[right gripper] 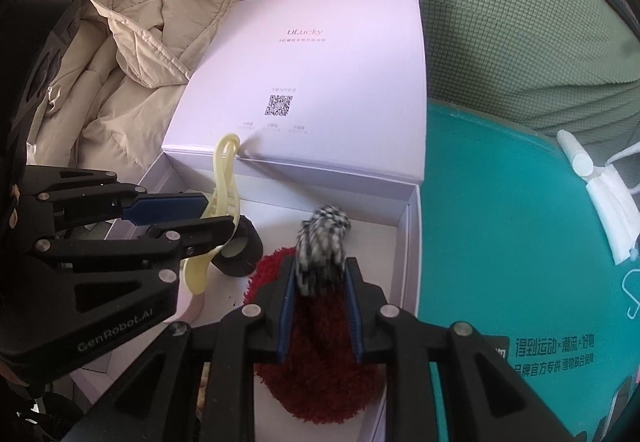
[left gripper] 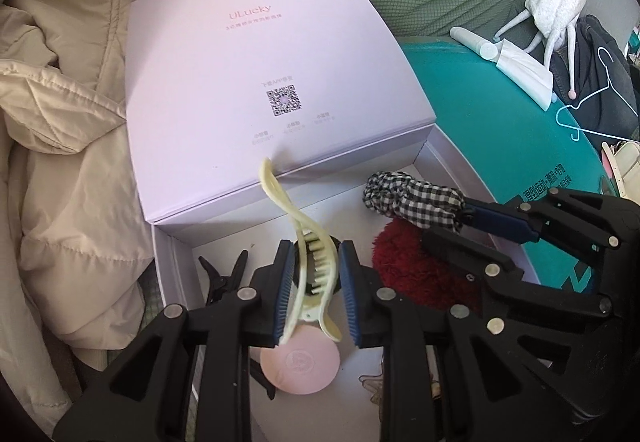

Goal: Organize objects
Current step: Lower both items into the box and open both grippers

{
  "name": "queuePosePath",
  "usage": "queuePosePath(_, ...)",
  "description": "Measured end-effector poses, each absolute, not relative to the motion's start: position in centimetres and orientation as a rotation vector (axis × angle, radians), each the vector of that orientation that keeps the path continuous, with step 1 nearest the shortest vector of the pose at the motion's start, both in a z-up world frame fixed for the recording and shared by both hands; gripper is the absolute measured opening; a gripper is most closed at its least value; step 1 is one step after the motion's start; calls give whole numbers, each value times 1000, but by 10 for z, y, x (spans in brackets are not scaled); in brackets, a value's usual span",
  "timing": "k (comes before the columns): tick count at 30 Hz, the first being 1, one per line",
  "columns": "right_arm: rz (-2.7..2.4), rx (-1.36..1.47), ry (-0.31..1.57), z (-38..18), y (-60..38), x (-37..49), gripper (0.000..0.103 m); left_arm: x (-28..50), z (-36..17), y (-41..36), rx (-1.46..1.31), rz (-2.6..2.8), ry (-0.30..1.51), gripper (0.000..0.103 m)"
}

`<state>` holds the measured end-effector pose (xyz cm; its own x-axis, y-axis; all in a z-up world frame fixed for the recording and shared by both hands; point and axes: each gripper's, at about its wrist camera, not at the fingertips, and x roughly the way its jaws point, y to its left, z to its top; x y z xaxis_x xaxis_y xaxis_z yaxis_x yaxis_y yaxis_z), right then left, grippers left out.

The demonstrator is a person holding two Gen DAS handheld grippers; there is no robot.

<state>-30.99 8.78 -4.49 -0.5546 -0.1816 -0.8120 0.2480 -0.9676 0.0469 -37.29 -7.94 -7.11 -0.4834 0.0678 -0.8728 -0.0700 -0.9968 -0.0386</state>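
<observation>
My left gripper (left gripper: 316,266) is shut on a cream hair claw clip (left gripper: 308,254) and holds it above the open pale lilac box (left gripper: 176,266); the clip also shows in the right wrist view (right gripper: 226,178). My right gripper (right gripper: 320,274) is shut on a black-and-white checked scrunchie (right gripper: 322,246) over the box's right part; the scrunchie also shows in the left wrist view (left gripper: 412,198). In the box lie a red fluffy scrunchie (right gripper: 316,354), a pink round compact (left gripper: 300,370), a black hair clip (left gripper: 224,274) and a black hair band (right gripper: 244,254).
The box lid (left gripper: 272,82) leans open at the back. A beige padded coat (left gripper: 68,146) lies left. A teal table surface (right gripper: 512,242) lies right, with a white tube (left gripper: 476,42), a folded white cloth (left gripper: 528,74) and a wire hanger (left gripper: 600,98). A green sofa (right gripper: 520,42) is behind.
</observation>
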Motion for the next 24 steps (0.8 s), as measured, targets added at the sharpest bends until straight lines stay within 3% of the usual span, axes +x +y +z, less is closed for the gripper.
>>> queuePosePath(3, -2578, 1322, 98, -39, 88, -307, 33, -371, -64, -81, -1538, 2651, -8, 36)
queuePosePath(10, -2595, 1309, 101, -26, 87, -301, 45, -358, -44, -85, -1501, 2679, -4, 41)
queuePosePath(13, -2607, 1303, 110, -21, 84, -297, 47, -347, -32, -95, -1489, 2706, 7, 51)
queuePosePath(24, -2669, 1260, 161, 17, 88, -277, 48, -307, 23, -123, -1399, 2801, 16, 67)
